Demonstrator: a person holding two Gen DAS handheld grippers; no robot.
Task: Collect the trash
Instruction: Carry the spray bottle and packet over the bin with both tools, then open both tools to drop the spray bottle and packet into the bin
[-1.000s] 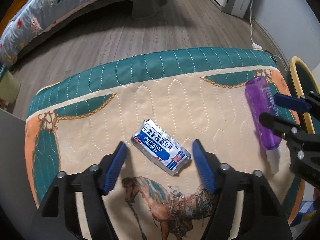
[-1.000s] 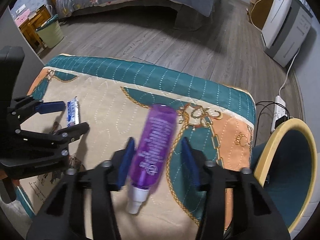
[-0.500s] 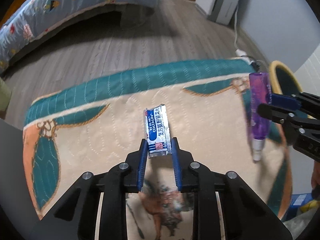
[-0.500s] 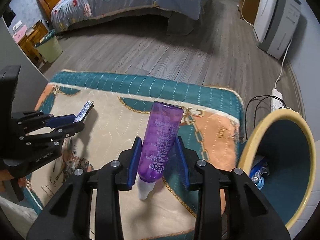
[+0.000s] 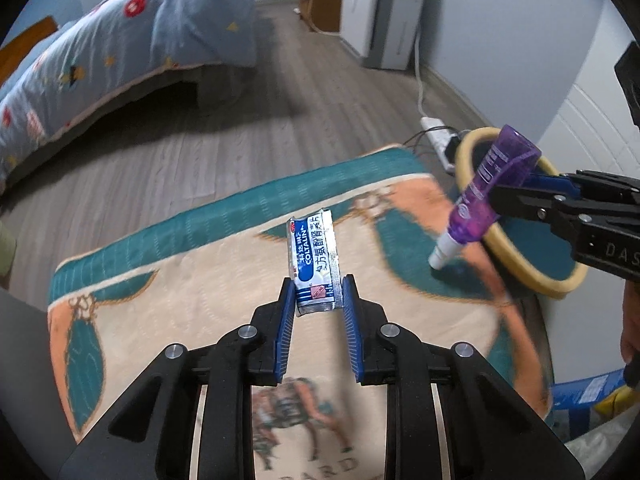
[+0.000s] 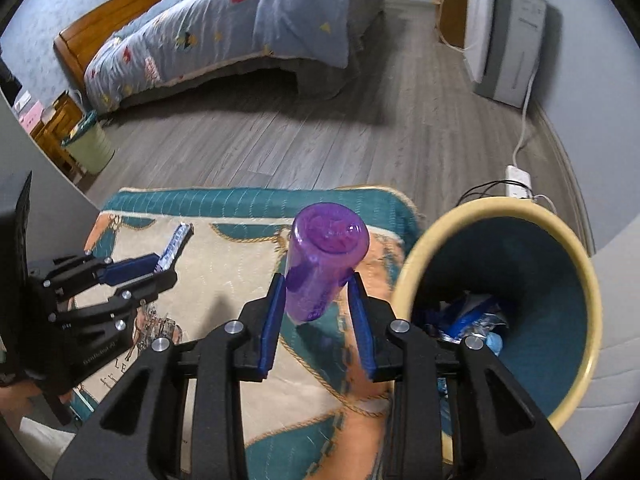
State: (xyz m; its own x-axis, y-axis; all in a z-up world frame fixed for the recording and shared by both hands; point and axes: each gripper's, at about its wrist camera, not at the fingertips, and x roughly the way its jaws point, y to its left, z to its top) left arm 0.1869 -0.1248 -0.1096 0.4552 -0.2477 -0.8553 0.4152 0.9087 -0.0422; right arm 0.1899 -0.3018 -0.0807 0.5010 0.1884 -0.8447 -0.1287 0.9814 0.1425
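My left gripper [image 5: 317, 292] is shut on a flat blue-and-white foil sachet [image 5: 314, 264], lifted clear of the patterned cloth [image 5: 192, 300]. In the right wrist view the same sachet [image 6: 175, 246] sticks out of the left gripper [image 6: 160, 270] at the left. My right gripper [image 6: 318, 292] is shut on a purple spray bottle [image 6: 322, 260], held base up and nozzle down above the cloth [image 6: 232, 264]. From the left wrist view the bottle [image 5: 486, 196] hangs just left of the yellow-rimmed bin [image 5: 520, 268]. That bin [image 6: 568, 240] stands right of the bottle and holds blue and white trash.
The cloth-covered table ends just short of the bin. Beyond it lie grey wood floor [image 6: 320, 136], a bed with a blue quilt [image 6: 248, 20], a white appliance [image 6: 504, 36] and a power strip [image 6: 518, 178] with cables. A green bin [image 6: 90, 146] stands far left.
The left gripper shut on the sachet and lifted it off the cloth. The right gripper raised the purple bottle, tipping it base up, and carried it toward the bin.
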